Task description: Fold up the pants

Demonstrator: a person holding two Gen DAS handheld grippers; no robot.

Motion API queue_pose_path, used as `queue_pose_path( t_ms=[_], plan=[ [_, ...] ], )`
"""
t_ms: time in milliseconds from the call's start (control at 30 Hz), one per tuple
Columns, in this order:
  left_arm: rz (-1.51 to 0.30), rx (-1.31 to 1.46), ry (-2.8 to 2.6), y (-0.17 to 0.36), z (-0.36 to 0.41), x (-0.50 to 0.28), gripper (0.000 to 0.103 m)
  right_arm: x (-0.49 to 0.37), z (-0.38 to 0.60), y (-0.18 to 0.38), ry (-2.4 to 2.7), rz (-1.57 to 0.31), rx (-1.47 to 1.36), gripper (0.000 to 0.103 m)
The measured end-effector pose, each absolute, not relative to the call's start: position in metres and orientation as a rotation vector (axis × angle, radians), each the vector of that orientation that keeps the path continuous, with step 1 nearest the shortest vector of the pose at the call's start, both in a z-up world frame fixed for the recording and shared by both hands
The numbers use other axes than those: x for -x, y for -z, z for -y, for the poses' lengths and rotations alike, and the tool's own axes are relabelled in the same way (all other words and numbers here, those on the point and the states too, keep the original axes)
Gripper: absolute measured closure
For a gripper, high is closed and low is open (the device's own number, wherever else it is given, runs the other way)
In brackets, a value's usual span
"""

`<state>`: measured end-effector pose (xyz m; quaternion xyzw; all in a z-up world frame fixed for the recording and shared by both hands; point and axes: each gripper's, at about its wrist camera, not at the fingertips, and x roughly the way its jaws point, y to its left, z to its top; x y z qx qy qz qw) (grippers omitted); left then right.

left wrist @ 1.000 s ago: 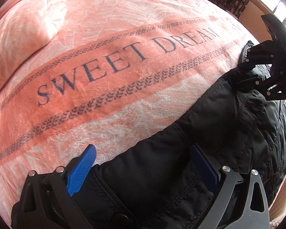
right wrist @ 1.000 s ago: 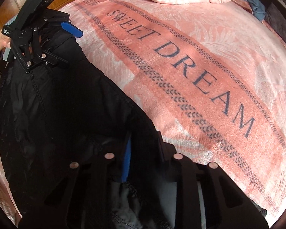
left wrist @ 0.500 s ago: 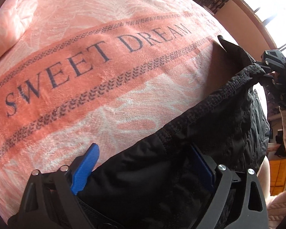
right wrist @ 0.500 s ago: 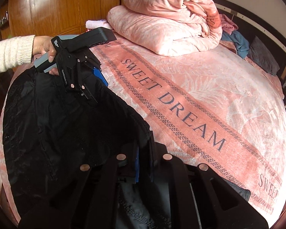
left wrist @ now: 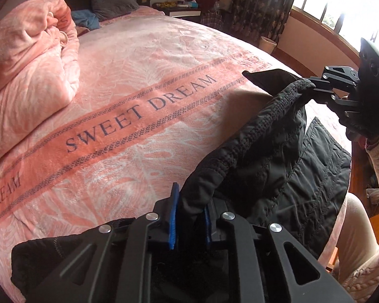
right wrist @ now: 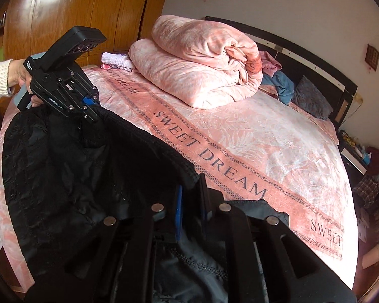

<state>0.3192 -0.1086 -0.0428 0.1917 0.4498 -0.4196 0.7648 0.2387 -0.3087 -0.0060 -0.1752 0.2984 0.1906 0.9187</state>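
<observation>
Black quilted pants (left wrist: pixel 285 166) hang lifted above a pink bed, held by the waistband at both ends. My left gripper (left wrist: pixel 188 217) is shut on one end of the waistband, its blue pads pinching the fabric. My right gripper (right wrist: pixel 190 202) is shut on the other end; it also shows in the left wrist view (left wrist: pixel 315 85). The left gripper also shows in the right wrist view (right wrist: pixel 89 106). The pants (right wrist: pixel 70 176) droop over the bed's near edge.
The pink "SWEET DREAM" blanket (left wrist: pixel 144 88) covers the bed. A rolled pink quilt (right wrist: pixel 202 65) lies near the headboard, with pillows and clothes (right wrist: pixel 300 88) behind. A wooden wardrobe (right wrist: pixel 63 12) stands left, a window (left wrist: pixel 341 12) right.
My left gripper has shut on the waistband; it was open around it before. Both grippers have lifted the pants up off the bed, and the views tilted up.
</observation>
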Motion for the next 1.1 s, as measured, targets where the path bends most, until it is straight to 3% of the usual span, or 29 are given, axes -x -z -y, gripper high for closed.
queue_pose_path(
  t_ms=[400,767,867,967,1033,1100],
  plan=[
    [-0.858,-0.375,0.771,0.026,0.076,-0.158,0.088,-0.098,0.295,0.007,-0.373,-0.640,0.305,0.092],
    [-1.007,-0.208,0.670,0.098,0.052,-0.086,0.085,-0.040,0.269,0.070,-0.396,-0.853,0.298,0.091],
    [-1.077,-0.194,0.649,0.123,0.050,-0.085,0.083,-0.037,0.267,0.083,-0.413,-0.910,0.284,0.086],
    [-1.129,-0.164,0.633,0.141,0.046,-0.085,0.080,-0.035,0.262,0.088,-0.434,-0.946,0.274,0.071],
    [-1.134,-0.150,0.637,0.138,0.045,-0.085,0.078,-0.029,0.258,0.081,-0.493,-0.952,0.232,0.024],
    [-1.144,-0.151,0.645,0.130,0.044,-0.082,0.066,-0.017,0.257,0.064,-0.508,-0.887,0.222,0.012]
  ],
)
